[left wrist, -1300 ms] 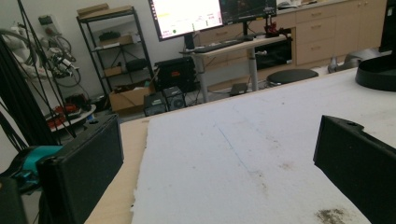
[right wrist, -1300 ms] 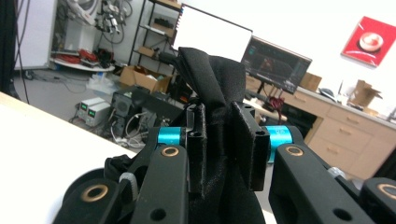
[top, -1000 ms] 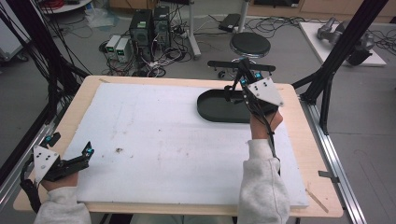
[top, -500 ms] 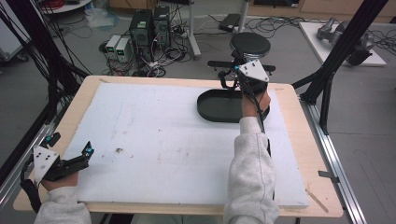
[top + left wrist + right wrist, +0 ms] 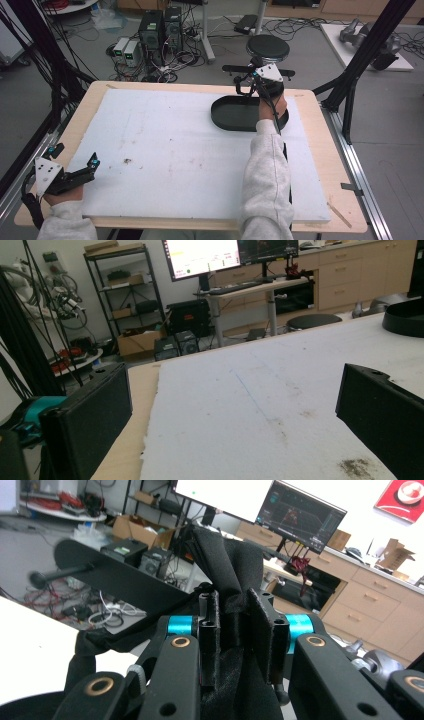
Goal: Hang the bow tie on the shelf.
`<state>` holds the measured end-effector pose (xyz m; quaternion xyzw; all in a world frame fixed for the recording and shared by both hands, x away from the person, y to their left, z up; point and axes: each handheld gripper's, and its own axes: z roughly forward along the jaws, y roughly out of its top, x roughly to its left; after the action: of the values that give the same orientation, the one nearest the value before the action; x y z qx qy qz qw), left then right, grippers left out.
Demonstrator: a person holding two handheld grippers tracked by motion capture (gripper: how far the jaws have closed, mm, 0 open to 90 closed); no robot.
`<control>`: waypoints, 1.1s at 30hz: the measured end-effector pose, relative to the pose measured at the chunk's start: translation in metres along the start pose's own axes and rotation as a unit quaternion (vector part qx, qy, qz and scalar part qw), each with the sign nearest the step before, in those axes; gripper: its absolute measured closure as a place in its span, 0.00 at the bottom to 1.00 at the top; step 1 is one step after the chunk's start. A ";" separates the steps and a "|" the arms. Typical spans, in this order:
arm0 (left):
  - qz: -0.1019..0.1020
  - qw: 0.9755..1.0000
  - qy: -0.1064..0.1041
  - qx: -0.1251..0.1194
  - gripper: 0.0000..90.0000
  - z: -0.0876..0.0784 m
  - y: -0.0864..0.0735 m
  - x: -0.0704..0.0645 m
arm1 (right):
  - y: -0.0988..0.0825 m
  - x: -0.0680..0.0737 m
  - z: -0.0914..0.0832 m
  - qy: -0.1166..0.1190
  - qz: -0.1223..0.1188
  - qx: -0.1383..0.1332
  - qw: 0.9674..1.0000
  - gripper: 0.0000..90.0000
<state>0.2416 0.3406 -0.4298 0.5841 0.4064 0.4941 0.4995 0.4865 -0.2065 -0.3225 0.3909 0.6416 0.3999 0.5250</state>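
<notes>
Right hand-held gripper [image 5: 235,630] clamped on black cloth [image 5: 225,565]; left hand-held gripper [image 5: 235,415] apart

Setting: a robotics or computer lab. Work surface is a wooden table [image 5: 320,150] topped with a white foam board [image 5: 175,150], set inside a black metal frame [image 5: 365,55]. Far side, on the grey floor: desktop computers [image 5: 155,30] amid tangled cables [image 5: 170,70], plus a round black stool [image 5: 268,48]. Against the far wall: monitors [image 5: 230,255] showing graphs on a standing desk [image 5: 245,287], metal shelving [image 5: 125,295] with boxes, and light wood cabinets [image 5: 360,275] at the right.
</notes>
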 end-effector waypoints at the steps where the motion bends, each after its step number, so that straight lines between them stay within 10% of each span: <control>1: 0.000 1.000 0.001 0.000 0.02 0.000 0.000 0.000 | 0.002 0.001 0.002 0.013 -0.005 0.001 1.000 0.83; 13: -0.003 1.000 0.002 0.001 0.02 -0.001 0.000 0.001 | 0.005 0.001 0.004 -0.021 -0.024 0.037 0.999 0.64; 33: 0.001 1.000 0.000 0.001 0.02 -0.003 0.000 -0.001 | 0.038 -0.012 -0.042 -0.043 0.035 -0.048 0.997 0.22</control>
<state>0.2388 0.3402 -0.4296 0.5851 0.4066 0.4944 0.4979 0.4495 -0.2081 -0.2775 0.4041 0.5848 0.4308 0.5559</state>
